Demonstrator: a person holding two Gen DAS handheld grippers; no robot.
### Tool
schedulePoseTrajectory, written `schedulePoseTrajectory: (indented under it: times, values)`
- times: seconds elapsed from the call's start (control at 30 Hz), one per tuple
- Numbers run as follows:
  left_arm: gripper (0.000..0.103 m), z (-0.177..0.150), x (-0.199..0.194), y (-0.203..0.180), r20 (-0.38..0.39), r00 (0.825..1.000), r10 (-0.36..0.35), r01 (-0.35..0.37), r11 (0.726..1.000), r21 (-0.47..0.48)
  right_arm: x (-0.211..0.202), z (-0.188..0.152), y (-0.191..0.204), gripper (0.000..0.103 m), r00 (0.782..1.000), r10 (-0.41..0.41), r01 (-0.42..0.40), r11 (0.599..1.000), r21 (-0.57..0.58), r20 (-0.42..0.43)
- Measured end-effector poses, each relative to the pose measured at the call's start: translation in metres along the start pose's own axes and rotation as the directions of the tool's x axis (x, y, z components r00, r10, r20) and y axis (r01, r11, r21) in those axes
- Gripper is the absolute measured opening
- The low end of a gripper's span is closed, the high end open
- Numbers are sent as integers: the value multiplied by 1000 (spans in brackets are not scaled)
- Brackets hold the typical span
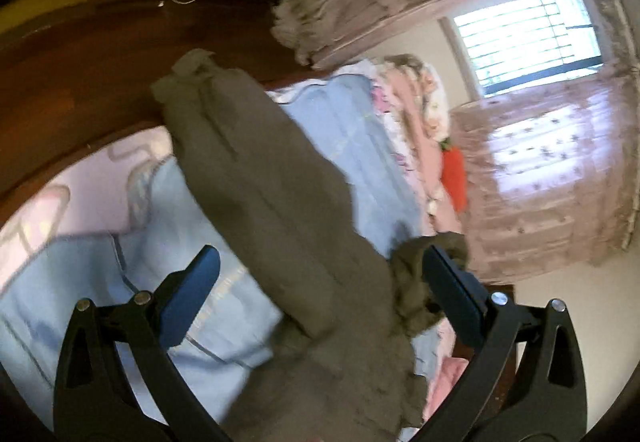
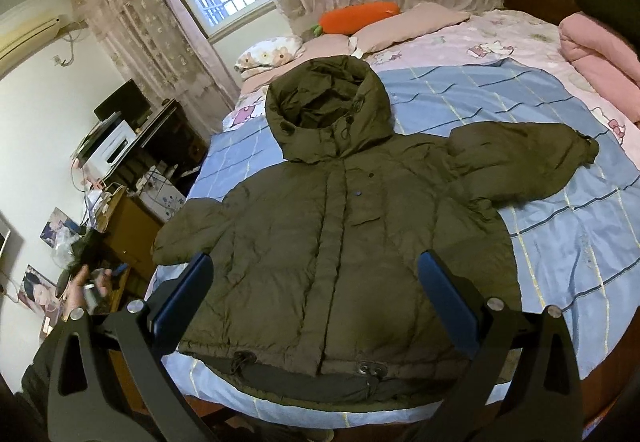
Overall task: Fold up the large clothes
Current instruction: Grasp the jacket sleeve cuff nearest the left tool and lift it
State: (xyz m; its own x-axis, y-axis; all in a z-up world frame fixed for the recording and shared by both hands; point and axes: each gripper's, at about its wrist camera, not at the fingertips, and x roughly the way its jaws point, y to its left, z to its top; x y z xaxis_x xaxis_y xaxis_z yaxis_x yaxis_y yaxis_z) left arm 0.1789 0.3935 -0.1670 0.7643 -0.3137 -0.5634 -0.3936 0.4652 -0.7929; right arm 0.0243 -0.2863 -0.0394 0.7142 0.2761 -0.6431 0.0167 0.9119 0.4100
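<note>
Olive hooded jacket (image 2: 340, 238) lies front-up and spread flat on the blue checked sheet (image 2: 568, 242) that covers the near part of the bed (image 2: 500, 38). Its long axis runs from the hem, at the bed's near edge, away to the hood (image 2: 328, 110), which points toward the pillows (image 2: 404, 24) and the window. In the right wrist view one sleeve (image 2: 524, 158) reaches out sideways over the sheet on the right of the picture, flat and fully exposed; the opposite sleeve (image 2: 188, 238) is bunched short at the bed's edge on the picture's left. Right gripper (image 2: 316, 290) hovers over the lower body of the jacket, roughly centred on the front placket, jaws wide apart and holding nothing; the hem lies just below and between them. Left gripper (image 1: 320, 282) also has its jaws apart; in its blurred view a long run of jacket cloth (image 1: 256, 178) passes up between the fingers, and a crumpled bit of fabric (image 1: 408, 282) sits against the inner face of the right-hand finger, but nothing is clamped. The blur prevents naming which part of the garment that cloth is. A person's hand (image 2: 86, 288) shows low on the left of the right wrist view, off the bed beside the wooden furniture. Judgement: the fold turns on the sleeves lying crosswise to the body axis. The spread sleeve lies away to the right of the right gripper, so that arm looks better placed to bring it inward across the chest; the bunched sleeve falls to the left gripper.
</note>
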Motion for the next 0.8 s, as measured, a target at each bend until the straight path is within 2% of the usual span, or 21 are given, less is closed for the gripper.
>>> schedulePoseTrajectory:
  times: [0.1,0.27,0.33,0.4,0.57,0.8]
  values:
    - [101,7,24,16,-4,1000,17,-17,1000,-9,5,-1,1,102,1000,7,-7,1000,6,-19]
    - [101,32,54,44,-7,998,-56,55,997,-63,15,-3,5,102,999,10,-10,1000,-8,-53]
    - [101,38,63,53,6,999,-32,33,996,-80,19,-4,5,102,998,5,-6,1000,-5,-63]
    - [101,43,71,62,18,999,-38,40,993,-109,21,-4,4,102,997,7,-7,1000,0,-74]
    - [100,52,90,78,2,1000,-11,11,992,-126,28,-3,3,102,996,9,-8,1000,9,-89]
    - [100,65,114,103,0,996,-84,82,973,-216,35,-5,2,102,993,20,-18,1000,21,-114]
